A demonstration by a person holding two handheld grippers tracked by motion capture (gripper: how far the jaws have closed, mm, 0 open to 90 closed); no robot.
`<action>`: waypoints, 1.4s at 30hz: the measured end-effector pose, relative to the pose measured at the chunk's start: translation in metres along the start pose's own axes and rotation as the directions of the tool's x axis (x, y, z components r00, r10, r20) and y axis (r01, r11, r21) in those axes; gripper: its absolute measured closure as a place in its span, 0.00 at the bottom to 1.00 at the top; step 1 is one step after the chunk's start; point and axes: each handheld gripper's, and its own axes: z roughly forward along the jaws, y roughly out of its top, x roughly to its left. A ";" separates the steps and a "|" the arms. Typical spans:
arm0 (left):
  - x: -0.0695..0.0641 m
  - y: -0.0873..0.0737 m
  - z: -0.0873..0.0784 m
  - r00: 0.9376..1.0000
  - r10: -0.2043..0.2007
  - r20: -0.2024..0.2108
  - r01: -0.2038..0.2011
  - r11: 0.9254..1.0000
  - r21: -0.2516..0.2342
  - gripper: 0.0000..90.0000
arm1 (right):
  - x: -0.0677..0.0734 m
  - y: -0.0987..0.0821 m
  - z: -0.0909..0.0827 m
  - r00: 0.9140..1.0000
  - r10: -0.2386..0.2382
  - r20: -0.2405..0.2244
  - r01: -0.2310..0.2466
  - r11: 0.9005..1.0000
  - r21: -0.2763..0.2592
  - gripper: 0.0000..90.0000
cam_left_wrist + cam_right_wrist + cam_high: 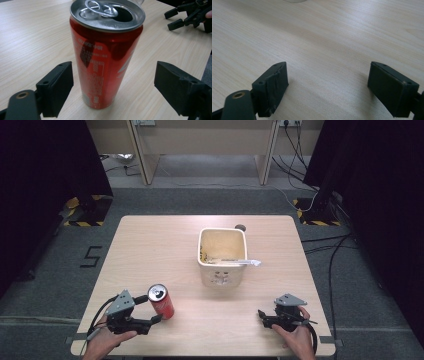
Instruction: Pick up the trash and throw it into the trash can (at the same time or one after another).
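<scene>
Grippers first: my left gripper [150, 312] gapes around the upright can [161, 301], touching nothing. Table [150, 245] carries a bin [222, 262] mid-table, the can near the front-left corner. My right gripper [264, 316] stands spread by the front-right corner.

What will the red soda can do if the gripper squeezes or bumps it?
The red soda can stands tall and narrow, so a bump up high would probably tip it, and then it could roll. Its tab is open, so it may be light and might dent. Its shiny side could slip between the open left gripper jaws.
</scene>
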 end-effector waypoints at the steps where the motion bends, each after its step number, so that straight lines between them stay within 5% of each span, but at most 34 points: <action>1: 0.000 0.001 0.001 1.000 -0.001 -0.002 0.001 1.000 0.000 0.17 | 0.000 0.000 0.000 1.000 0.000 -0.001 0.000 1.000 0.000 0.19; 14: 0.005 0.012 0.019 1.000 0.004 -0.012 -0.005 1.000 -0.010 0.21 | 0.000 0.000 0.000 1.000 0.000 -0.001 0.000 1.000 0.000 0.19; 21: 0.008 0.016 0.027 0.999 0.041 -0.009 -0.041 0.999 -0.005 0.37 | 0.000 0.000 0.000 1.000 -0.001 -0.001 0.001 1.000 0.000 0.19; 29: 0.017 0.038 0.021 1.000 0.027 0.007 -0.027 0.998 -0.056 0.38 | 0.000 0.000 0.000 1.000 0.000 -0.002 0.000 1.000 0.000 0.19; 42: 0.027 0.076 0.032 0.998 0.050 0.029 -0.049 0.998 -0.043 0.38 | 0.000 0.000 0.000 1.000 -0.001 -0.001 0.001 1.000 0.000 0.18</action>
